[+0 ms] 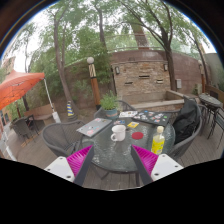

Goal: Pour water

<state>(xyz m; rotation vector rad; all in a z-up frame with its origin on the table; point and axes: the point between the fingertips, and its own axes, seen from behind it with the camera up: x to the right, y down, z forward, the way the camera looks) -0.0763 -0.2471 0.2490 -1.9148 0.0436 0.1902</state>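
We're out on a patio, and the gripper (113,160) hangs well back from the round glass tabletop (120,152), its 2 fingers spread wide with nothing between them. The magenta pads (79,157) frame the scene rather than anything graspable: the whole tabletop sits in the gap, well beyond the tips.

On the glass, a white ceramic mug (118,132) stands upright near the middle, and a clear plastic bottle with yellow liquid and a green cap (158,141) stands towards the right edge, a little nearer the fingers. What look like papers (132,123) lie by the far edge. Mug and bottle are well apart, which leaves room to approach either one cleanly.

My read: this is the approach phase, with no pouring begun. The bottle looks like the likely thing to pick up and the mug the likely receiver, though I can't tell what's inside the mug. The wide opening suits a grasp around the bottle's body. Dark metal chairs (62,137) ring the tabletop, so a path from above the near edge seems safest.
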